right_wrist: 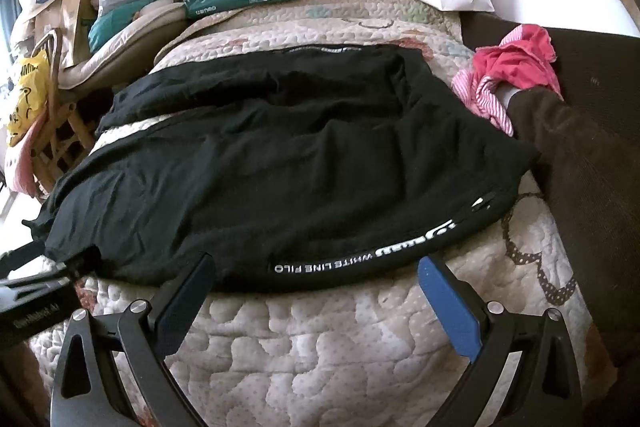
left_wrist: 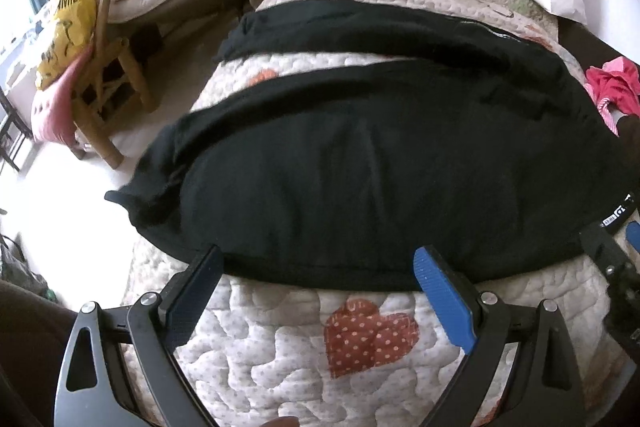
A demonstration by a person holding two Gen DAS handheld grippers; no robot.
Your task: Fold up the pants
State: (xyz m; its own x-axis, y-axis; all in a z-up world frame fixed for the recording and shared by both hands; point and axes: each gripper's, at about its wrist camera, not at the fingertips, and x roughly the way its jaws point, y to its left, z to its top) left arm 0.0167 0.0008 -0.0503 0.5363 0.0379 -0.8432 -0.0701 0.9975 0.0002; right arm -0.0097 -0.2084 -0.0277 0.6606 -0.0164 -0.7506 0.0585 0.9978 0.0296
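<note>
— Where are the pants [right_wrist: 280, 163]?

— Spread on the quilt [right_wrist: 320, 347], legs to your left, near hem just ahead of both hand-held grippers. Soft, light, limp knit; it'll sag, so I'd pinch the hem.

— Grippers?

— Left hand-held gripper [left_wrist: 320, 271] and right hand-held gripper [right_wrist: 316, 279] both gape, holding nothing.
</note>
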